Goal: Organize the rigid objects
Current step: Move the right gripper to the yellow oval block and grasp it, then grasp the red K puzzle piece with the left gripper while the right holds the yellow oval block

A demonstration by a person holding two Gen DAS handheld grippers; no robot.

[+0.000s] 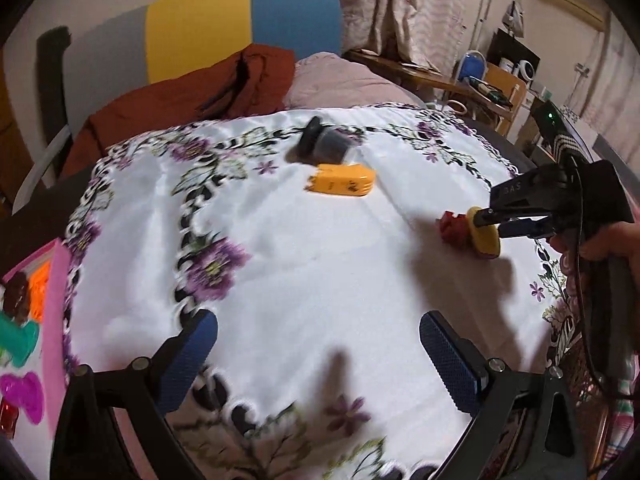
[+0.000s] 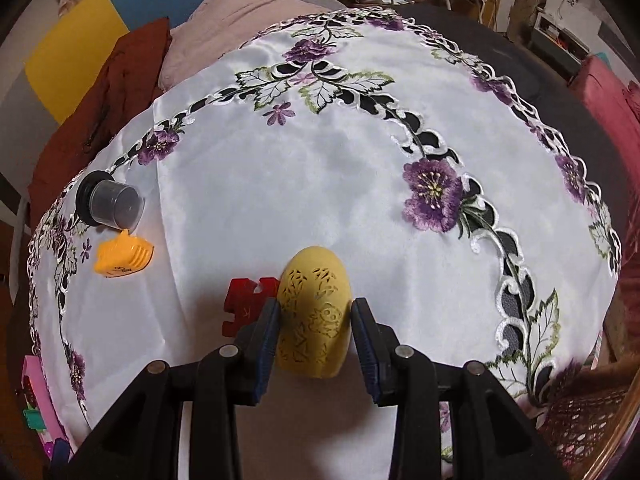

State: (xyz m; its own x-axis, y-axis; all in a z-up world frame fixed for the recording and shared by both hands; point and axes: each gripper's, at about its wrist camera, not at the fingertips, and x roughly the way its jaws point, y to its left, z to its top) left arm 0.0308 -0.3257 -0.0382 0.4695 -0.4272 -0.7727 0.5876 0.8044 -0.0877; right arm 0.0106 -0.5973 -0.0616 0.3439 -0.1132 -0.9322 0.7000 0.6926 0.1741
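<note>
Four loose things lie on the white embroidered cloth [image 2: 320,184] over the bench: one yellow egg-shaped piece [image 2: 314,320], one red block [image 2: 246,304], one orange clip-like piece [image 2: 124,258], and one clear cup with a black lid [image 2: 110,204].

In the right wrist view the yellow egg-shaped piece sits between the fingers of the right gripper [image 2: 316,340], its long axis running near to far, the rounded tip pointing away. The left pad touches its side; the right pad sits at its other flank, though contact there is hard to judge. The gripper is closed around the egg, which is low over or on the cloth. The red block lies just left of the egg, touching or nearly touching it.

The orange piece lies well to the left, its long axis roughly left to right. Just beyond it the cup lies on its side, lid toward the far left, open-looking end toward the near right.

In the left wrist view the left gripper [image 1: 318,356] is spread wide with nothing between its blue pads [image 1: 188,360], hovering over the near part of the cloth. At the near left edge one pink tray [image 1: 58,280] holds several coloured shapes.
</note>
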